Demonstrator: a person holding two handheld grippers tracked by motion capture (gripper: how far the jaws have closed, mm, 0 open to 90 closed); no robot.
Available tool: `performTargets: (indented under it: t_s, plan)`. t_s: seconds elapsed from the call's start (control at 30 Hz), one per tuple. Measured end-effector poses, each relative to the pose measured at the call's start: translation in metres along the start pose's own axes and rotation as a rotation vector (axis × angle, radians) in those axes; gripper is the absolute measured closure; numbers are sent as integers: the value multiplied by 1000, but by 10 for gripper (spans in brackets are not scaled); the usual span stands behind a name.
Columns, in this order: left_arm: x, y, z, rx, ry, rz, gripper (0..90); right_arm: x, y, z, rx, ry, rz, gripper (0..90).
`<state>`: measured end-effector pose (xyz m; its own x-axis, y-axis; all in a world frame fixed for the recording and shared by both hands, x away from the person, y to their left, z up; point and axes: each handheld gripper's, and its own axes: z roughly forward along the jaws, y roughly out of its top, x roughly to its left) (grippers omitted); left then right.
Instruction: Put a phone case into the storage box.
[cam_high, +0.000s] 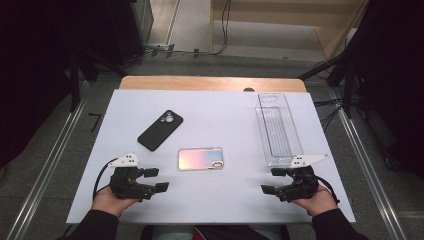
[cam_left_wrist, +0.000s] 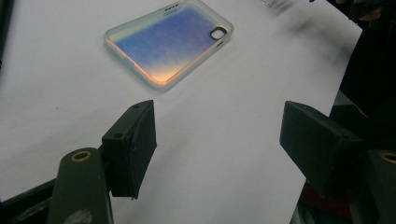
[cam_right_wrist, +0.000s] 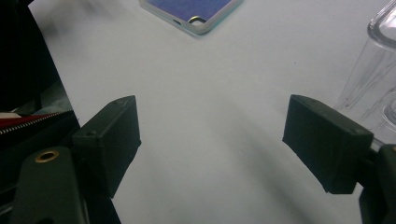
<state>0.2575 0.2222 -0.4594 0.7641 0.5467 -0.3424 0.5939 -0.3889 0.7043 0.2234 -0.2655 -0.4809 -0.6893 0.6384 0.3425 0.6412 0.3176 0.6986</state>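
Black phone case (cam_high: 160, 130), clear tray (cam_high: 278, 129), iridescent case (cam_high: 200, 158) between claws

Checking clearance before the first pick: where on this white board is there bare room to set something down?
Free: the far left corner behind the black case, the middle strip between it and the clear tray, and the near edge between left gripper and right gripper. Crowded: around the iridescent case.

My left gripper (cam_high: 156, 179) sits low at the near left of the table (cam_high: 220, 200), jaws spread wide with nothing between them. My right gripper (cam_high: 272, 181) mirrors it at the near right, jaws equally wide and empty. Both point inward, forearms entering from the near edge.
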Motion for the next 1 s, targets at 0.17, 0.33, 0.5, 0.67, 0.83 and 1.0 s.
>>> performTargets:
  t_s: [0.17,0.33,0.5,0.67,0.83,1.0]
  plan:
    - [-1,5,3,-1,11,4,278,-1,-1,0,8,-5,-1,170]
    - [0,9,6,0,20,0,278,2,-1,-2,-2,-7,0,169]
    - [-1,17,9,-6,39,-9,277,4,-2,-4,-11,-16,-3,169]
    - [-1,26,9,-17,55,3,244,4,-3,-6,-14,-23,-1,169]
    - [2,37,12,-21,68,-3,244,5,-3,-6,-12,-25,-4,169]
    - [6,43,18,-10,69,-10,244,5,-2,-5,-5,-24,-6,170]
